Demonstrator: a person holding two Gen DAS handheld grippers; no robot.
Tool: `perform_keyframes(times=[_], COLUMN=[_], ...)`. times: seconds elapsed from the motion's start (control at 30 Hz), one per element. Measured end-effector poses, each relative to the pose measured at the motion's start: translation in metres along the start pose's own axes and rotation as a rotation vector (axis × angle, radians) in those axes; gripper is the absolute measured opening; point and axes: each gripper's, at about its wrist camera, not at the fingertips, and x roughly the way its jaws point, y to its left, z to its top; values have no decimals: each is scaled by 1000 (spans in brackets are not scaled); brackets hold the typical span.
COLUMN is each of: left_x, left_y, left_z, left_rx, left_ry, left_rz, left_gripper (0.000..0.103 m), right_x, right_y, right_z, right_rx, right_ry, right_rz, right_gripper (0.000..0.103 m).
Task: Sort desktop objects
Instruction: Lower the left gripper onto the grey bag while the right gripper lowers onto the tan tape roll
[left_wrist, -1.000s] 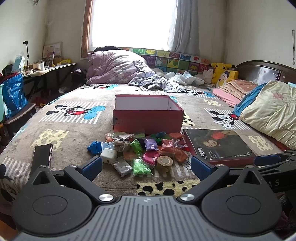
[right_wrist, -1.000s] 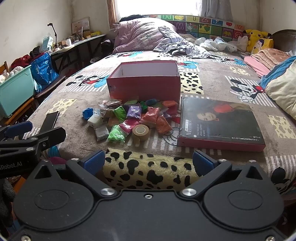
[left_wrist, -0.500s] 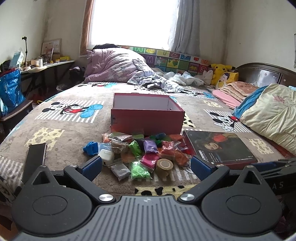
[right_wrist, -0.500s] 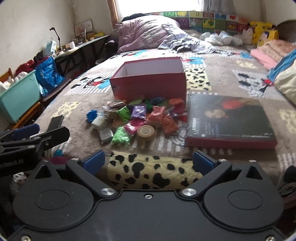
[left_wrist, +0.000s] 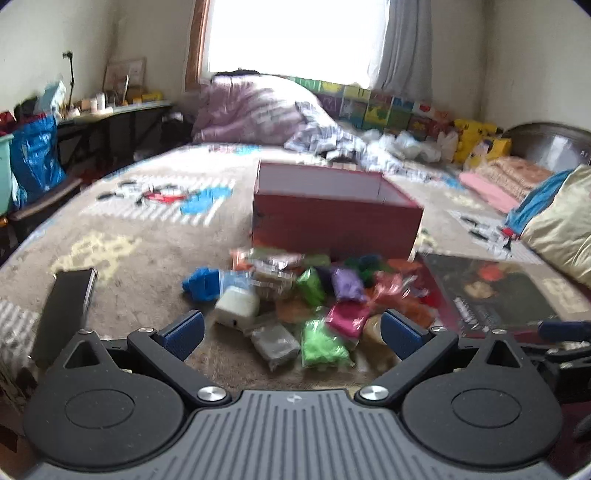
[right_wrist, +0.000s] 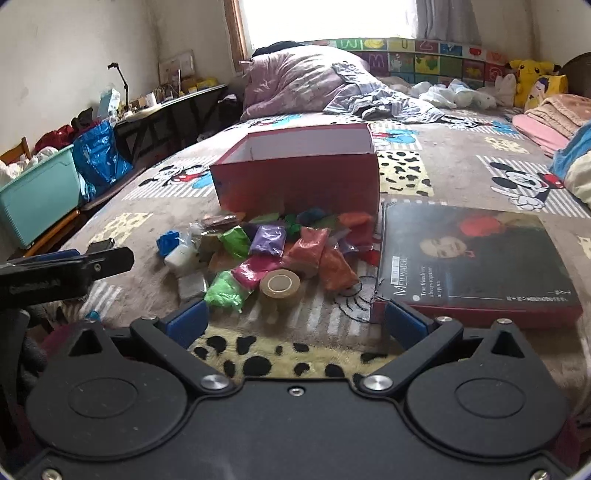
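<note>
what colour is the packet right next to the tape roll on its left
Bright pink packet, touching the tan tape roll; clearest in the right wrist view.

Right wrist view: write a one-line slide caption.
Open right tool faces colourful packets before an open red box.

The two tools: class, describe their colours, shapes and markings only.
Both the left tool and right tool have black angular fingers tipped with blue pads, silver pivot screws and round black discs. The left's base is ribbed grey; its side carries pale, blurred lettering.
</note>
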Motion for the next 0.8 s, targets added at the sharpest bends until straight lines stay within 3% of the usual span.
perform_keyframes(times=[0.37, 0.53, 0.7, 0.8], left_x=[64, 86, 101, 109], left_y=[7, 11, 9, 8], left_z=[-12, -19, -23, -25], left_rx=[-43, -76, -83, -84], left_ry=[20, 57, 81, 89], left_rz=[87, 82, 82, 93], left_gripper=[102, 78, 74, 64], right_x=[56, 77, 95, 104], right_y=[-7, 1, 8, 14], right_z=[1, 0, -2, -5], right_rx=[2, -70, -156, -224], right_ry=[32, 26, 10, -5], right_rz=[84, 110, 132, 145], right_gripper=[102, 102, 100, 97])
